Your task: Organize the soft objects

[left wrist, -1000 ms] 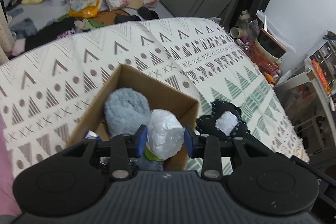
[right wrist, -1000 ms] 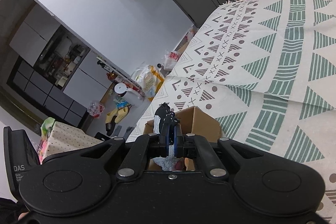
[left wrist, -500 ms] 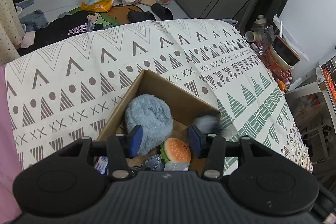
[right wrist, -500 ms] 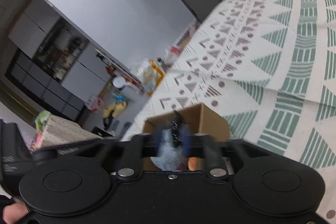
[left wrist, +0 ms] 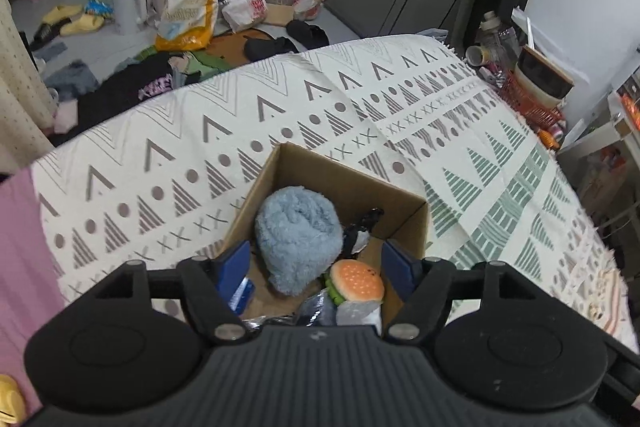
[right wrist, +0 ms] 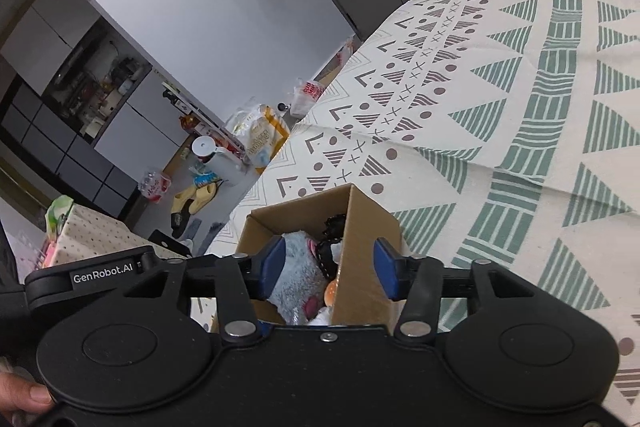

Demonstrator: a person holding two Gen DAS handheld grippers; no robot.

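**Over the box, both grippers empty**

From the left wrist view, the left gripper [left wrist: 316, 263] hangs above an open cardboard box [left wrist: 412, 203] on a patterned bedspread [left wrist: 160, 163] — its blue jaws spread wide, holding nothing. Inside the box lie a fluffy blue-grey plush [left wrist: 298, 237], a burger toy [left wrist: 357, 281] and a black-and-white soft item [left wrist: 358, 233].

From the right wrist view, the right gripper [right wrist: 332, 269] also sits over the box [right wrist: 366, 227], jaws wide and empty; the grey plush [right wrist: 296, 275] shows between them.

The drop-off step looks finished. No loose soft object shows on the bedspread, so the next move likely calls for lifting clear and searching for more.
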